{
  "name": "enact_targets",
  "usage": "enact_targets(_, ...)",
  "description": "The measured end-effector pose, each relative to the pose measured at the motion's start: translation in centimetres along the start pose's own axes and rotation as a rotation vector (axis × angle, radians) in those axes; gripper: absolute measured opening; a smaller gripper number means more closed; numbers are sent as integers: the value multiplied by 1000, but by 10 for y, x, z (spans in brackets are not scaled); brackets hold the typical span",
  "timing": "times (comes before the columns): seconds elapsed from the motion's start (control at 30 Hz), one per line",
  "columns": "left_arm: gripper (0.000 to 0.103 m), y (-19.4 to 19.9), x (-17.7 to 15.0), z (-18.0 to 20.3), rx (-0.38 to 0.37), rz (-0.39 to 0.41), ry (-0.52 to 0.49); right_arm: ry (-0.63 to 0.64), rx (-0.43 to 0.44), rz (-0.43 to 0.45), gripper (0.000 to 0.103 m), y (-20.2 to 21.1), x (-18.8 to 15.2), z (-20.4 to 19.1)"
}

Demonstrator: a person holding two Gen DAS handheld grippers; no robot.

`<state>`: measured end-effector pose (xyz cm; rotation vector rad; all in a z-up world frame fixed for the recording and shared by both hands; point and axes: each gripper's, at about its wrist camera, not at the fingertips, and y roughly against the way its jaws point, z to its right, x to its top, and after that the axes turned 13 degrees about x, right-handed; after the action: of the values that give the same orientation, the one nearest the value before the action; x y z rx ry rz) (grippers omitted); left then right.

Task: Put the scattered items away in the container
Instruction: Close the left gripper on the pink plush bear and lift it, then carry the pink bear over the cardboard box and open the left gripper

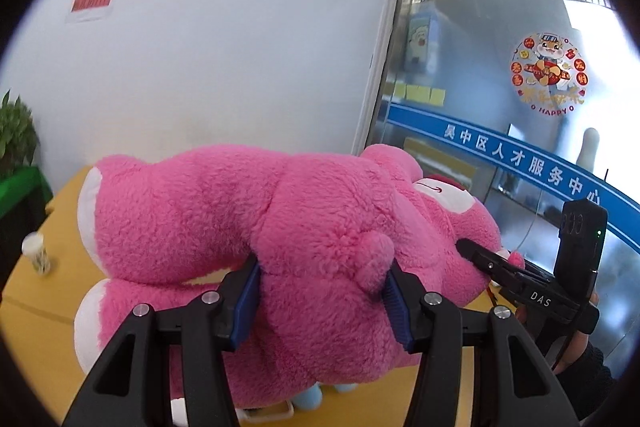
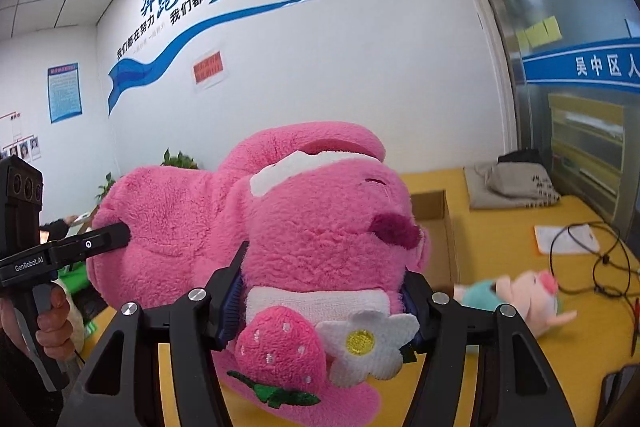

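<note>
A big pink plush bear (image 1: 248,223) fills both views, held above the yellow table (image 1: 36,307). My left gripper (image 1: 320,291) is shut on its rump by the small tail. My right gripper (image 2: 324,291) is shut on its head end (image 2: 320,211), above a plush strawberry (image 2: 280,351) and a white flower (image 2: 366,341). Each gripper shows in the other's view, the right one (image 1: 492,263) and the left one (image 2: 96,239), pressed into the plush. A cardboard box (image 2: 434,211) stands behind the bear's head.
A small pink and teal plush (image 2: 520,297) lies on the table to the right, near black cables (image 2: 592,251) and a paper sheet. A folded grey bag (image 2: 512,187) lies at the back. A white bottle (image 1: 36,251) and a potted plant (image 1: 16,135) stand at the left.
</note>
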<state>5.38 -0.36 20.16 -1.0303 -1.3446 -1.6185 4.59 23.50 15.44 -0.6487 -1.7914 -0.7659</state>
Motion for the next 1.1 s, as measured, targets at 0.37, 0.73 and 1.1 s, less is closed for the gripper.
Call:
enact_targets(0.37,53,-97,122,-10,-6,94,-41,39,-7,109,67,-86,134,49)
enact_targets(0.73,53,-280,115,-40,-71,-127,25,-19,-111,44,67,-207,150,153)
enact_targets(1.1,53,-440,-9,-54,-102,-527,144,-232,-237,-261,67,-308,44,265)
